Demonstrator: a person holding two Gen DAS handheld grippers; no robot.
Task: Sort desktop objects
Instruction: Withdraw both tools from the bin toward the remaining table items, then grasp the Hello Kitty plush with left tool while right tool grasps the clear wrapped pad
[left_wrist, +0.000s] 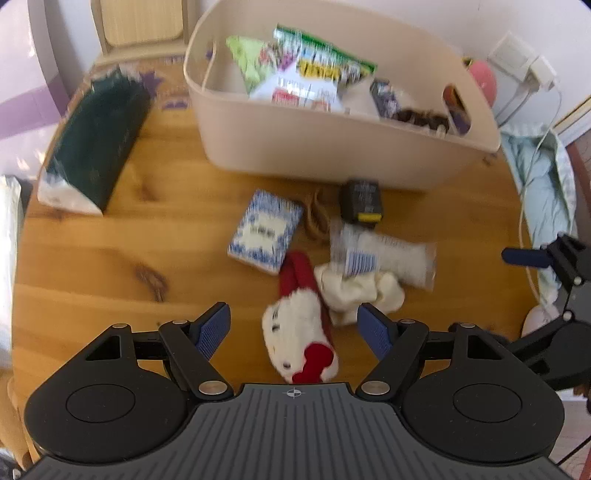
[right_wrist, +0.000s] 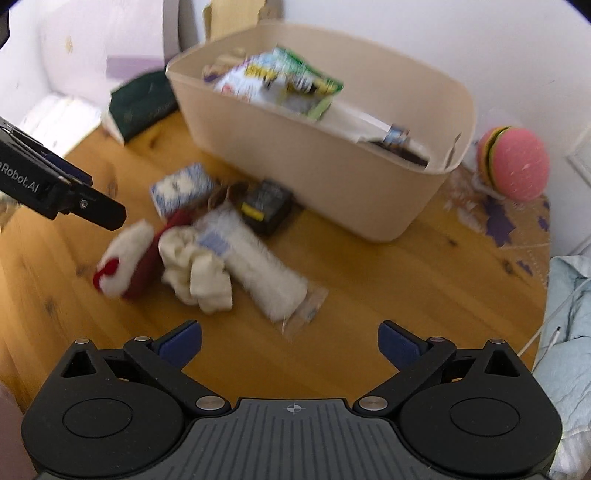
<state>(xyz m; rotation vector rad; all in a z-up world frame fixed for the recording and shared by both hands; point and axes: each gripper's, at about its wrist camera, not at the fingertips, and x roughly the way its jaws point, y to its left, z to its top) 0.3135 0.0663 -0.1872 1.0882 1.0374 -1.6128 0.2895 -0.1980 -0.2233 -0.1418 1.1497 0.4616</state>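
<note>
2 grippers hang over my wooden table (left_wrist: 92, 258), where the beige bin (left_wrist: 332, 147) sits behind the loose clutter. My left gripper (left_wrist: 293, 326) is spread around the red-and-white plush (left_wrist: 295, 325) without touching; my right gripper (right_wrist: 290, 341) gapes over bare wood, near the cream socks (right_wrist: 195, 266).

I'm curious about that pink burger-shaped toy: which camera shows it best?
The right wrist view: the burger toy sits whole beside the beige bin. In the left wrist view only a pink sliver peeks from behind the bin's rim.
</note>
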